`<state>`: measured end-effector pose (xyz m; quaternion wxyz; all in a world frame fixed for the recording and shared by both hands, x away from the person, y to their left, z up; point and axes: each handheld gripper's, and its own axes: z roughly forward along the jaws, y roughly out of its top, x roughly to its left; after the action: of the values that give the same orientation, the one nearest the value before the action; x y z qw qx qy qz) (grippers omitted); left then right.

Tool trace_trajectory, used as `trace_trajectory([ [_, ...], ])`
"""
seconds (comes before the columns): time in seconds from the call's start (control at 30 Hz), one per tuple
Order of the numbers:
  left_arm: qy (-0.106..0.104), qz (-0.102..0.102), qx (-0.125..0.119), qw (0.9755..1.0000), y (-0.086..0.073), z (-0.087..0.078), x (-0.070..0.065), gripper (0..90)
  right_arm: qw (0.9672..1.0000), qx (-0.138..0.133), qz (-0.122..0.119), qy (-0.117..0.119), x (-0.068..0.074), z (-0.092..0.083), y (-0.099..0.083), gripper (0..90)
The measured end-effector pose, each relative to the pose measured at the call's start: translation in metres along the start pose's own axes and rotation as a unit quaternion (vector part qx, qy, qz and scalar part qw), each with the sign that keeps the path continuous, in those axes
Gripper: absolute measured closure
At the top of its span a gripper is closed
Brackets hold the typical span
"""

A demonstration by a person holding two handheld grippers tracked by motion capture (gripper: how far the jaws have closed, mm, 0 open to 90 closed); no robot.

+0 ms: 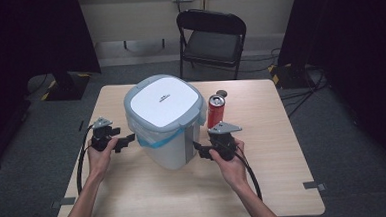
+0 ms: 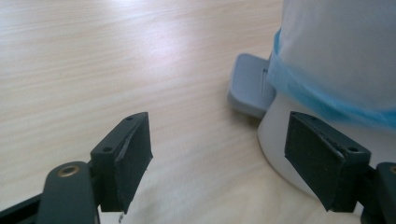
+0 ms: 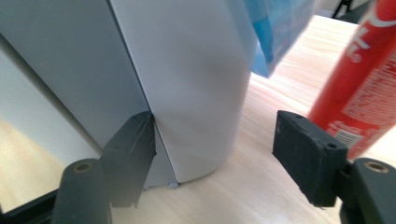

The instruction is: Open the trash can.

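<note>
A white pedal bin [image 1: 164,121] with a grey-rimmed lid and a blue liner [image 1: 157,140] stands at the table's middle. A red drink can [image 1: 216,111] stands upright just right of it. My left gripper [image 1: 125,141] is at the bin's left, open and holding nothing. In the left gripper view its jaws [image 2: 217,154] face the grey foot pedal [image 2: 250,86] at the bin's base [image 2: 336,46]. My right gripper [image 1: 199,151] is at the bin's right side, open. In the right gripper view [image 3: 215,149] the bin's lower corner [image 3: 187,84] lies between the jaws, and the can [image 3: 369,84] rises behind the right jaw.
The wooden table [image 1: 150,191] has bare surface in front of the bin. A small dark round object [image 1: 222,93] lies behind the can. A black folding chair [image 1: 212,37] stands beyond the table's far edge. Dark curtains hang at both sides.
</note>
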<state>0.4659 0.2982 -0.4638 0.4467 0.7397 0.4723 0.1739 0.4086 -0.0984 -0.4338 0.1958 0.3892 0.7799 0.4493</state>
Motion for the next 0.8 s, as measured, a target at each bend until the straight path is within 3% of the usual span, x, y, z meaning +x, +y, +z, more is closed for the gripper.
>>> trace_trajectory([
  [0.03, 0.007, -0.002, -0.006, 1.0000, 0.001, 0.003, 0.001, 22.6, 1.0000, 0.000, 0.002, -0.004, -0.001, 0.001, 0.000, 34.9],
  [0.07, -0.002, -0.016, -0.012, 0.9998, 0.001, 0.009, 0.005, 23.1, 0.9999, -0.002, 0.008, -0.014, -0.001, 0.003, -0.001, 37.5],
  [0.17, -0.009, -0.017, 0.005, 0.9998, 0.002, 0.019, 0.008, 22.8, 0.9998, -0.004, 0.012, -0.013, -0.001, 0.004, -0.001, 39.3],
  [0.27, -0.004, -0.023, -0.008, 0.9997, 0.004, 0.031, 0.010, 23.3, 0.9998, 0.002, 0.016, -0.008, -0.002, 0.004, -0.001, 41.4],
  [0.3, -0.004, -0.021, -0.012, 0.9997, 0.004, 0.034, 0.011, 23.4, 0.9998, 0.003, 0.019, -0.006, -0.002, 0.004, 0.000, 41.7],
  [0.37, -0.022, -0.022, 0.005, 0.9995, 0.004, 0.041, 0.013, 23.5, 0.9998, 0.002, 0.021, -0.005, -0.001, 0.004, -0.001, 42.1],
  [0.4, -0.024, -0.007, 0.011, 0.9996, 0.007, 0.047, 0.010, 23.5, 0.9997, 0.002, 0.022, -0.005, -0.001, 0.004, -0.001, 42.2],
  [0.5, -0.025, -0.007, -0.007, 0.9996, 0.010, 0.049, 0.007, 27.2, 0.9998, 0.002, 0.022, -0.004, -0.002, 0.004, -0.001, 42.1],
  [0.53, -0.028, -0.007, -0.010, 0.9995, 0.010, 0.049, 0.006, 34.7, 0.9997, 0.000, 0.023, -0.004, -0.002, 0.005, -0.001, 42.2],
  [0.57, -0.034, -0.007, -0.011, 0.9993, 0.009, 0.050, 0.005, 34.7, 0.9997, 0.000, 0.023, -0.004, -0.002, 0.005, -0.001, 42.2],
  [0.6, -0.052, -0.007, -0.013, 0.9985, 0.009, 0.049, 0.002, 48.0, 0.9998, 0.000, 0.020, -0.005, -0.001, 0.005, -0.001, 42.8],
  [0.67, -0.056, -0.003, -0.014, 0.9984, 0.009, 0.048, -0.001, 61.8, 0.9999, 0.000, 0.016, -0.001, -0.002, 0.005, -0.001, 44.1],
  [0.7, -0.055, 0.004, -0.013, 0.9984, 0.010, 0.047, -0.004, 61.8, 0.9999, 0.000, 0.016, -0.001, -0.002, 0.005, -0.001, 44.1],
  [0.8, -0.064, 0.017, -0.007, 0.9978, 0.011, 0.045, -0.008, 73.4, 0.9999, 0.000, 0.011, 0.013, -0.003, 0.006, -0.001, 48.8],
])
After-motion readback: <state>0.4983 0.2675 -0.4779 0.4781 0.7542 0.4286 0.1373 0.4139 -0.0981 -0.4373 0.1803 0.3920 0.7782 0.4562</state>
